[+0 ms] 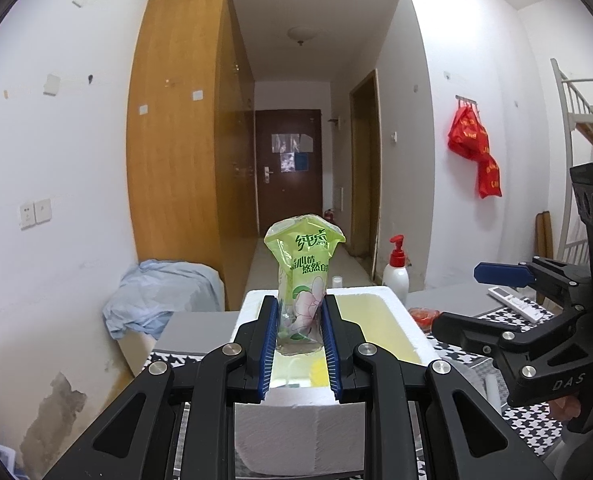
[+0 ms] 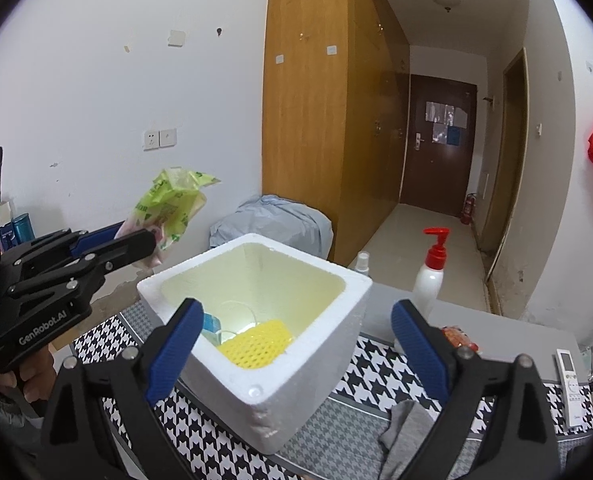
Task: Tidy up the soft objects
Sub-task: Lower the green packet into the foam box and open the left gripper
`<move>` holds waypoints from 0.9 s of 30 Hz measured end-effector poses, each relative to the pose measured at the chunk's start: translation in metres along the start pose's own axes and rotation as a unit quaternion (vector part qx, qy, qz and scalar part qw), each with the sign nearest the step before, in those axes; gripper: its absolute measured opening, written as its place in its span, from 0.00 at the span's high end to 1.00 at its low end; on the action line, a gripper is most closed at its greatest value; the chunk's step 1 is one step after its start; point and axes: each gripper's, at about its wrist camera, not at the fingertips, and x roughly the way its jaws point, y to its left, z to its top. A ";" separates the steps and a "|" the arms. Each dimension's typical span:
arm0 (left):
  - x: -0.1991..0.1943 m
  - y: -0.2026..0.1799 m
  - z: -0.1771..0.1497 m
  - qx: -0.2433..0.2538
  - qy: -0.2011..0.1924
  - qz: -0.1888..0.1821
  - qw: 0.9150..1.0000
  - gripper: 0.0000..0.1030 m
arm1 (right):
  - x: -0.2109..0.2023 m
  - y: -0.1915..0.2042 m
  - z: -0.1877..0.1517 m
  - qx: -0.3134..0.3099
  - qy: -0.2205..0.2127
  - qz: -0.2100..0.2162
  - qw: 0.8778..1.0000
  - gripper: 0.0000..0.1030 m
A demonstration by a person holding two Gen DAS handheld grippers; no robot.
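Black-and-white checked table cloth [image 2: 376, 376] under white foam box [image 2: 316, 380]. Inside already: yellow mesh sponge [image 2: 256, 346]. Left gripper [image 1: 299, 332] pinching green plastic tissue pack [image 1: 302, 264] above box. Right gripper [image 2: 296, 344] spread wide, empty. Grey cloth [image 2: 406, 436] left outside.

Both the left gripper [image 1: 300, 344] and the right gripper [image 2: 296, 344] are black linkages with silver rivets and ribbed blue pads [image 2: 176, 350]. White lettering marks their bodies: "GenRobot.AI" and what looks like "DAS".

One foam box [image 2: 280, 380], two bottles [image 2: 428, 280].
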 end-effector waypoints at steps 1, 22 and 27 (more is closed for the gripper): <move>0.002 -0.001 0.000 0.001 0.002 -0.001 1.000 0.77 | -0.001 -0.001 -0.001 0.002 0.000 -0.001 1.000 0.06; 0.044 -0.018 0.012 0.000 0.060 -0.023 0.998 0.77 | -0.024 -0.038 -0.024 0.044 -0.004 -0.030 0.999 0.06; 0.050 -0.021 0.014 0.002 0.069 -0.026 0.997 0.77 | -0.027 -0.044 -0.030 0.053 -0.001 -0.037 0.998 0.06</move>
